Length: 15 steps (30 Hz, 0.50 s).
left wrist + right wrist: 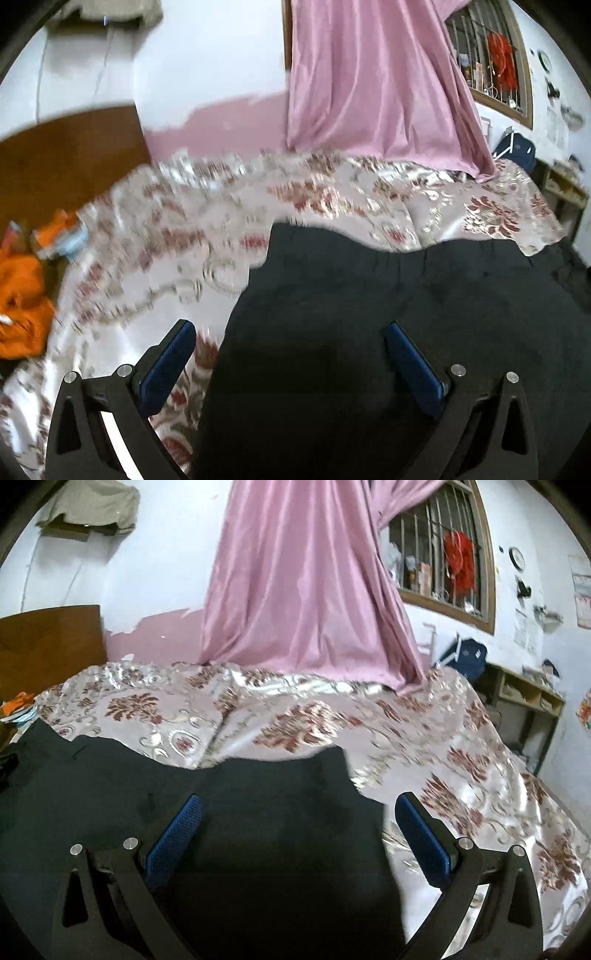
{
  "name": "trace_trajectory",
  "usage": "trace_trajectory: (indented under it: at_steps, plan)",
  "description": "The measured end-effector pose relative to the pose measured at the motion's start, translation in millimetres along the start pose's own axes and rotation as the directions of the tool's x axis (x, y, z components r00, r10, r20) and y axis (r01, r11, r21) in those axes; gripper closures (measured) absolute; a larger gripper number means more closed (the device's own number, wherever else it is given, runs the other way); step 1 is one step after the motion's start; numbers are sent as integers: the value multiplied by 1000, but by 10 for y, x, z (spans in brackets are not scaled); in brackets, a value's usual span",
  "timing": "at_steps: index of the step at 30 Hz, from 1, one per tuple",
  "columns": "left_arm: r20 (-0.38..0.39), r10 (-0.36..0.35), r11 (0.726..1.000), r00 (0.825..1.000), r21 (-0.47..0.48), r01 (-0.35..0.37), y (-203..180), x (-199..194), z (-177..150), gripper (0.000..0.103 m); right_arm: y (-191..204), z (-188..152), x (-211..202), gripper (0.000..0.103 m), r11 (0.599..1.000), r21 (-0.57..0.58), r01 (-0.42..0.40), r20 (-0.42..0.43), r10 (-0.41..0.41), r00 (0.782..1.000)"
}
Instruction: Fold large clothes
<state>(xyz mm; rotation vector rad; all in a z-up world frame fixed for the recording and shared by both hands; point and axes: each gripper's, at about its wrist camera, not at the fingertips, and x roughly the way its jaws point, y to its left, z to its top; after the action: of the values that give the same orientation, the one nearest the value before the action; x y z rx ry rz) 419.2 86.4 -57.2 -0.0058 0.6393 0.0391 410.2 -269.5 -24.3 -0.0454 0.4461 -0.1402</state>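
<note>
Hovering spread-fingered, both grippers (290, 326) (301, 799) flank the black garment (388, 295).

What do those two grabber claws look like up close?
The left gripper and right gripper look the same: black angular frames with triangular cut-outs, shiny round silver bolts at the joints, and two fingers each lined with bumpy blue pads. No cables, markings, or sleeves show.

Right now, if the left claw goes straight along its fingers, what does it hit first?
Probably the black garment: the open left claw straddles its left edge, with the floral bedspread beside it. Depth is unclear, and the pink curtain lies far beyond.
</note>
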Motion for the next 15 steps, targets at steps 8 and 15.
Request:
trace_trajectory:
  at_steps: [8, 15]
  plan:
    - [-107, -237, 949, 966, -240, 206, 459, 292, -198, 0, -704, -365, 304, 1, 978, 205, -26, -257, 80, 963]
    - [-113, -293, 937, 949, -232, 262, 469, 390, -257, 0, -860, -577, 504, 1, 935, 337, -110, -250, 201, 947]
